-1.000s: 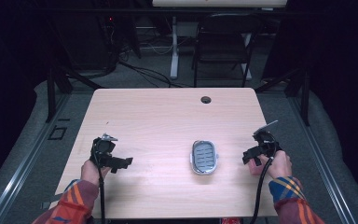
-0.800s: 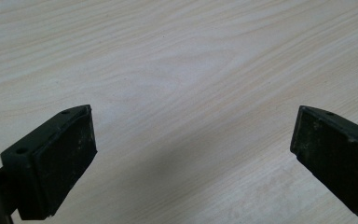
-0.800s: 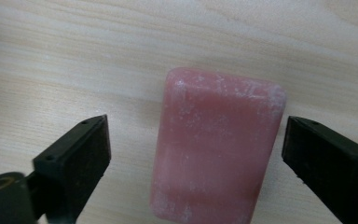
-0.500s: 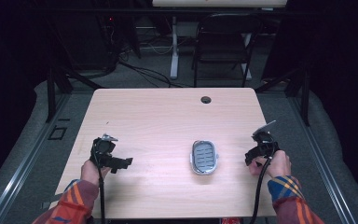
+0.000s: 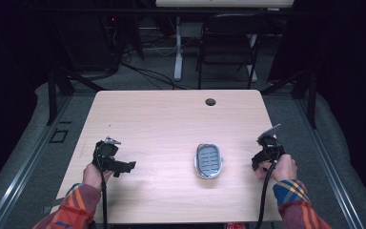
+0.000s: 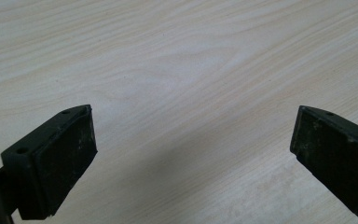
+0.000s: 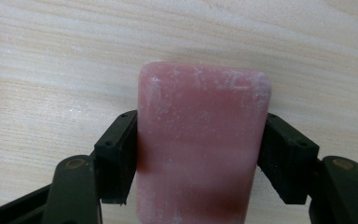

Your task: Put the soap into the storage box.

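Table: pale wood-grain top, rectangular, with a small dark round grommet near the far edge, a little right of centre.

Chair: dark folding type, on the grey floor beyond the table's far edge.

Person: two forearms in orange, blue and yellow plaid sleeves enter at the table's near edge, each hand carrying one gripper with a black cable trailing toward the near edge.

Left gripper: over the table's near-left part, well apart from the soap dish. In the left gripper view its two black jaws stand wide apart with bare wood between them; nothing is held.

Right gripper: at the table's near-right edge, right of the soap dish, a grey plate on its top. In the right gripper view its jaws are clamped on the two long sides of the soap bar.

Soap dish: grey, rounded-rectangular, slotted inside, lying flat on the table right of centre, between the two grippers.

Soap bar: pink, rounded corners, dusted with white marks, just above or on the table surface; which, cannot be told.
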Available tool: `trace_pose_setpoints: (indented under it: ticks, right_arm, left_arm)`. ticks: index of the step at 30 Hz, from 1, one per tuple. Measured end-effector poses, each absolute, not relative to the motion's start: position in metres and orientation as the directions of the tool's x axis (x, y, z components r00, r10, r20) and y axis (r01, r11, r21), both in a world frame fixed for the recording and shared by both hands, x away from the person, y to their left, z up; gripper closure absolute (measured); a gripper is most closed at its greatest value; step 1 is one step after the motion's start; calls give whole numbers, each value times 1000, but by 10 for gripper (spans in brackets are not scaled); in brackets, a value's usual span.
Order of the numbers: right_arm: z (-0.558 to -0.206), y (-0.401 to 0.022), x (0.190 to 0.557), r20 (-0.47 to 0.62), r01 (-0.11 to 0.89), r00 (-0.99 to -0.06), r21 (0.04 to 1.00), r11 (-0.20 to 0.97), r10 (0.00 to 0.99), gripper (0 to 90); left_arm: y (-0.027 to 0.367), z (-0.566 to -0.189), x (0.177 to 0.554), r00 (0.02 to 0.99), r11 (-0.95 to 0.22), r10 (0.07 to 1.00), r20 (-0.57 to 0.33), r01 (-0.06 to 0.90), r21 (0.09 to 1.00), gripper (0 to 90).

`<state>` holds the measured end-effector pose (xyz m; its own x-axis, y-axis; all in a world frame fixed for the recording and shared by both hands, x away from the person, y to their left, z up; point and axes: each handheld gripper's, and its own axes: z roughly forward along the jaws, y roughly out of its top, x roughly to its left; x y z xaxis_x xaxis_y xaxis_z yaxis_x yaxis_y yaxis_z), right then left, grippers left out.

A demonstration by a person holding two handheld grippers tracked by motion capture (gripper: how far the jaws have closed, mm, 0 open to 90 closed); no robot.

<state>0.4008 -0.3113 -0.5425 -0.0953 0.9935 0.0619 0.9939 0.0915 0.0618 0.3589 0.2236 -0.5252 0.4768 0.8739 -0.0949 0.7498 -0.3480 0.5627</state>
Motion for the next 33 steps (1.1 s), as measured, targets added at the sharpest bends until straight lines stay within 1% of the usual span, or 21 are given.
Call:
trace_pose_setpoints:
  ticks: [9,15,19,20,26,33]
  right_arm:
    - [-542,-313,401,55,991,-124,49,122,991,361]
    - [-542,-313,400,46,991,-123,55,120,991,368]
    - [-540,-315,401,42,990,-140,39,138,989,369]
    - [-541,-314,400,56,991,-118,63,114,991,370]
    - [-527,-321,399,84,989,-131,74,125,988,370]
    - [-517,-321,397,90,987,-144,83,136,986,370]
  left_arm:
    - [224,-525,358,472,-342,877,-94,748,568,2]
    - [224,-525,358,473,-343,876,-94,748,569,2]
    - [224,-525,358,475,-345,875,-95,749,566,2]
    - [224,-525,358,474,-345,875,-96,750,565,2]
    - [223,-526,359,477,-348,874,-93,749,564,2]
    - [223,-525,358,479,-350,873,-91,745,568,2]
